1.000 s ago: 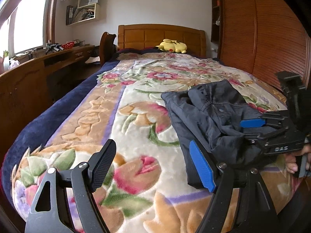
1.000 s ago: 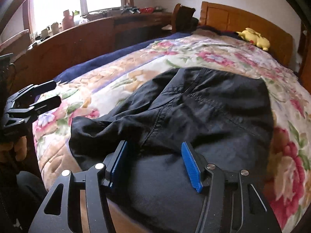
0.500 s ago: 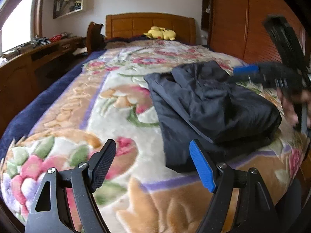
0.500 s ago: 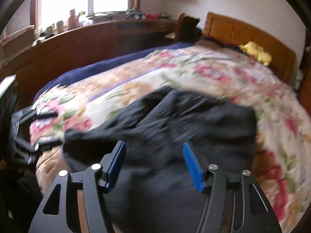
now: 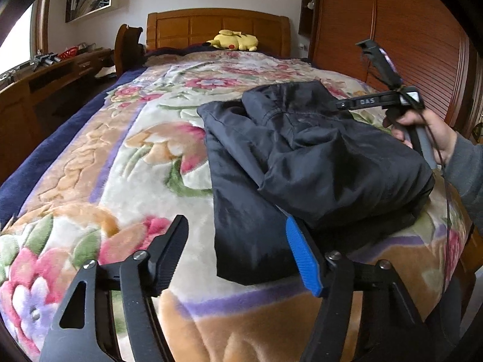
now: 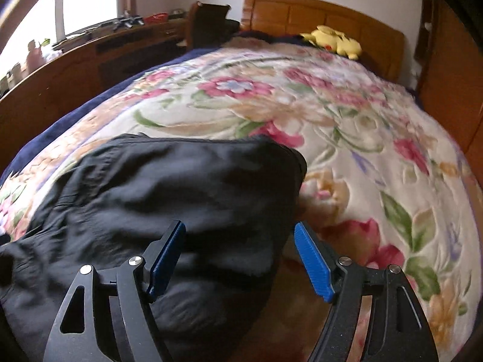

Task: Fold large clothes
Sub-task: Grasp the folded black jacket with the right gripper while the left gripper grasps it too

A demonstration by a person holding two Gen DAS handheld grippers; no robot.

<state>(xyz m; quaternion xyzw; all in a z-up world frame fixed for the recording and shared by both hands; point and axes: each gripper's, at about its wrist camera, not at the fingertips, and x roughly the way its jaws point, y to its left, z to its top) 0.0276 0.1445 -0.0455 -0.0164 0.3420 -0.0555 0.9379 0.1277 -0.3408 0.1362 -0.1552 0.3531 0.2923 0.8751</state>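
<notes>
Black left gripper point(image 5: 238, 256), blue pad; right hand point(image 5: 428, 129), grey sleeve.

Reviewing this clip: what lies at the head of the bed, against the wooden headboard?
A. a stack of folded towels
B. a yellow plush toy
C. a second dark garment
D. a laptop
B. A yellow plush toy rests just in front of the wooden headboard in both wrist views, far beyond the dark garment on the floral blanket.
</notes>
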